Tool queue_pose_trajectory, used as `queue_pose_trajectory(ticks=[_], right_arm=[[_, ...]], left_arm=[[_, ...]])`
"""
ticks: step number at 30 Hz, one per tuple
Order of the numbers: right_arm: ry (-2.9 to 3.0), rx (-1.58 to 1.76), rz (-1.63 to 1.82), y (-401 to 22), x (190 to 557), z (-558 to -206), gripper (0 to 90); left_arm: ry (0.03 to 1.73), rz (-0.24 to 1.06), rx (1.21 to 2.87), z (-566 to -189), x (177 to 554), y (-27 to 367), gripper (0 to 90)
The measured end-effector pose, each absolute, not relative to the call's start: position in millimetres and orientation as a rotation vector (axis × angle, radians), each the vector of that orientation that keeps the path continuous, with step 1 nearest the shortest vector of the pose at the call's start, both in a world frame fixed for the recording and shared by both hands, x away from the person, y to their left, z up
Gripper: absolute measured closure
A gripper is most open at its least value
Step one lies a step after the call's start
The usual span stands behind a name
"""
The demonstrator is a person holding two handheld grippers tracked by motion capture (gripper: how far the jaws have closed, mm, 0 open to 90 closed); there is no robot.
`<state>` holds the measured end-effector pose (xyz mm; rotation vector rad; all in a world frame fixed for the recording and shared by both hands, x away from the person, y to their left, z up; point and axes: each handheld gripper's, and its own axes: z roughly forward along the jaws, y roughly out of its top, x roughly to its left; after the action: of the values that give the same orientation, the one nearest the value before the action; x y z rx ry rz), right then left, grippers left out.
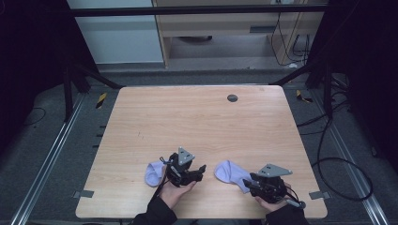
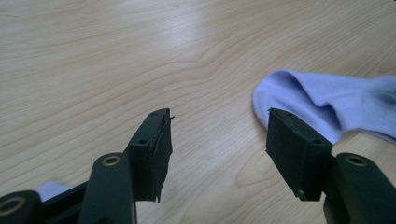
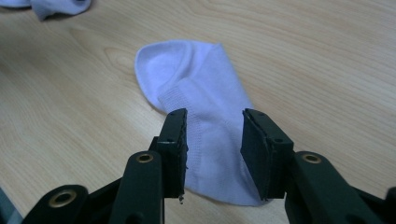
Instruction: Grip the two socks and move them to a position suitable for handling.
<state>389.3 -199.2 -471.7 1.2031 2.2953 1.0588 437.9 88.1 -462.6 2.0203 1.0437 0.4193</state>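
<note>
Left sock (image 1: 153, 172): near the table's (image 1: 197, 122) front edge, left of centre, bunched just left of the left gripper; its long axis cannot be told.
Left gripper (image 1: 201, 171): released, jaws wide apart over bare wood and pointing right toward the right sock, nothing between them.
Right sock (image 1: 232, 175): lies flat near the front edge, right of centre; long axis runs diagonally, rounded toe toward the table's middle, cuff end toward the front right corner.
Right gripper (image 1: 248, 183): jaws partly closed, straddling the cuff end (image 3: 212, 154); pads not yet pressing, so nothing is grasped.
Step in hand: likely pinching the right sock's cuff.
Doing it well: lower the pads to the wood, catch both layers of fabric, clench squarely across the sock.
</note>
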Motion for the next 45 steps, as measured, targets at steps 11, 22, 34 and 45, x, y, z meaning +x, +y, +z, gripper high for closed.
queue_pose_trajectory(ticks=[11,22,34,45], right_arm=[[2.364,1.174,1.02,-193,388,-482,62.9],[2.41,1.175,0.985,-189,390,-488,62.6],[2.449,1.16,0.953,-187,391,-493,63.6],[2.447,1.149,0.896,-184,392,-492,80.4]], left_arm=[[1.027,0.423,2.048,-477,440,59,47.7],[1.032,0.407,2.081,-487,445,39,51.5],[1.063,0.377,2.121,-498,450,31,66.9],[1.05,0.335,2.116,-499,451,30,85.3]])
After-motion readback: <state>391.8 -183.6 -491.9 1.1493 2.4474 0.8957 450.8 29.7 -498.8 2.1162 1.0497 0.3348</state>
